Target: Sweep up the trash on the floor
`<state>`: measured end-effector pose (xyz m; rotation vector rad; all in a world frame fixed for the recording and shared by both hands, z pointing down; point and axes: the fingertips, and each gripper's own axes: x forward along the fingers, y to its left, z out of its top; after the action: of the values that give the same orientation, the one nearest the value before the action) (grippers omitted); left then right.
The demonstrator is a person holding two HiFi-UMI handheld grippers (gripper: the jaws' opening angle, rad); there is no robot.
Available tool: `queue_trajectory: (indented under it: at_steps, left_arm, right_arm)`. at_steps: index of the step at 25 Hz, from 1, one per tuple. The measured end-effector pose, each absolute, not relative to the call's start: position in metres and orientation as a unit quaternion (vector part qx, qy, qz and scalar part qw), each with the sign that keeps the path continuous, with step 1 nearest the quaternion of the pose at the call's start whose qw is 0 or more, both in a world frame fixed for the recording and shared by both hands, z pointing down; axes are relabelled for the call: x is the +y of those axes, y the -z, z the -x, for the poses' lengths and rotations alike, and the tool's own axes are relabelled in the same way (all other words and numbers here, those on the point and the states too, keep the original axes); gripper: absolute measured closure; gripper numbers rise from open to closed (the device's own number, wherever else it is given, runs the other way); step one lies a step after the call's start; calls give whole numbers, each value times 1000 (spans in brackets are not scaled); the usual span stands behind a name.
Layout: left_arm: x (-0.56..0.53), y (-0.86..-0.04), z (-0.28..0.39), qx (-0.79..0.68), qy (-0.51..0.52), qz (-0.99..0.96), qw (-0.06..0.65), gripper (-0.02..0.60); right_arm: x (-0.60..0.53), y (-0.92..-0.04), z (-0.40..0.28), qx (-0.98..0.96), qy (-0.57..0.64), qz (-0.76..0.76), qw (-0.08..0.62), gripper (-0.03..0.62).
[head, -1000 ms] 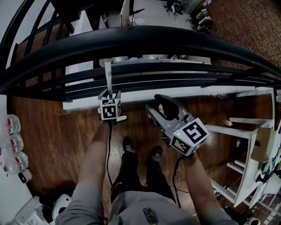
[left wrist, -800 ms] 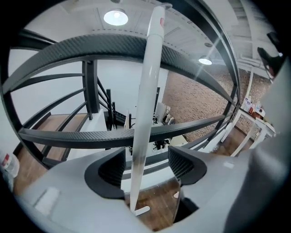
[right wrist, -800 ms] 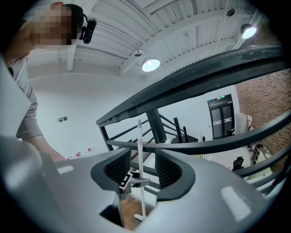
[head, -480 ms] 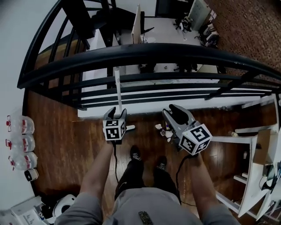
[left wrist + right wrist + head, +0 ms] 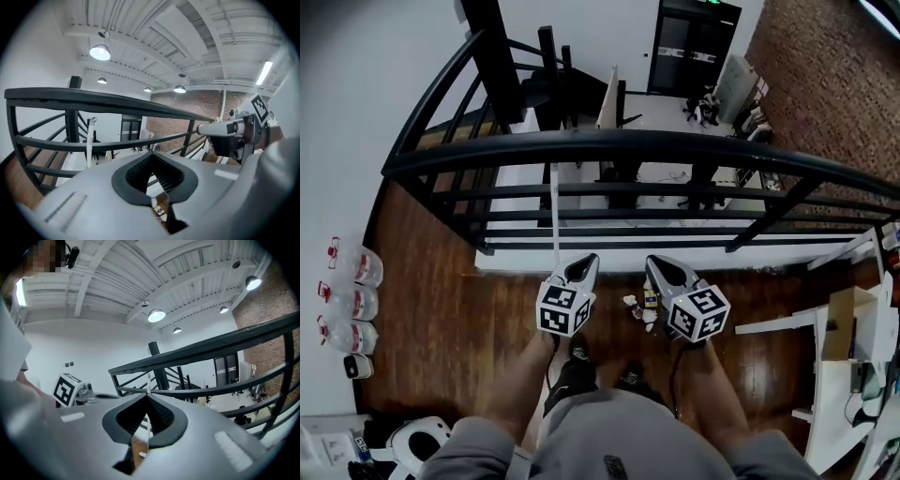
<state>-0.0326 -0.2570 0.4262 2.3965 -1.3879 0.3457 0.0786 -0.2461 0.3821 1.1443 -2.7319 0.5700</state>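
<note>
Our L gripper (image 5: 584, 265) & R gripper (image 5: 661, 269) jaws just closed tight, both empty; trash (image 5: 639, 305) at R's 7 o'clock.

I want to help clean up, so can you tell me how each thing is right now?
Left gripper: just closed, shut, nothing in it.
Right gripper: just closed, shut, nothing in it.
Trash: lying on the floor, not swept up.
White pole: upright at the railing, not held.
</note>
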Motion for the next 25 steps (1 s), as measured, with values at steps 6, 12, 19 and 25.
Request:
queue_trajectory:
  at_steps: [6, 12, 19, 25]
  left_arm:
    - [-210, -390, -45, -434, -129, -882, 133, 574]
    - [-186, -376, -75, -432, -127, -884, 125, 574]
    - [-169, -369, -90, -436, -122, -884, 121, 574]
    - [-162, -361, -89, -443, -115, -881, 119, 574]
  right_arm:
    - [-211, -366, -100, -912, -161, -368, 86, 594]
    - [-183, -342, -117, -917, -144, -364, 72, 594]
    - [-166, -326, -134, -920, -126, -365, 63, 594]
    - [-158, -318, -135, -923, -120, -361, 57, 594]
